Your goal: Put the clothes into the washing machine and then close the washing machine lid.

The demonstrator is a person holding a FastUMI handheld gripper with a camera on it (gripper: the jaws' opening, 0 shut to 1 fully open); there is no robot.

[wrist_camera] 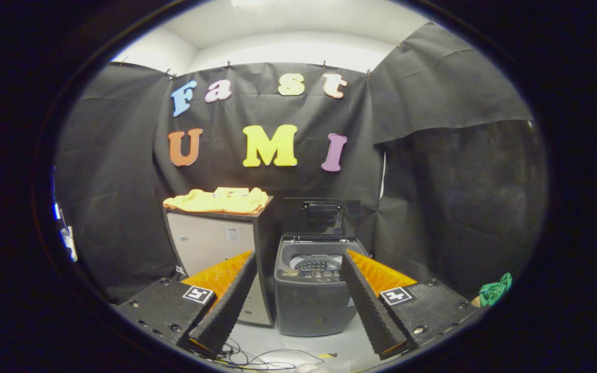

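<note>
Item count, gripper view:

- Washing machine [313,290]: one unit, top-loading, dark body.
- Washing machine lid [322,215]: one, raised upright behind the tub opening.
- Cabinet [218,248]: one, standing just beside the washing machine.
- Yellow clothes [218,201]: one pile on top of the cabinet; the number of separate garments in the pile cannot be told.
- Green cloth [495,290]: one piece, low and well apart from the washing machine.
- Gripper [298,305]: one, with two fingers [226,305] spread wide apart and nothing between them.
- Square markers [198,294]: two, one on each finger mount.
- Cables [257,357]: a loose tangle on the floor; the count cannot be told.
</note>
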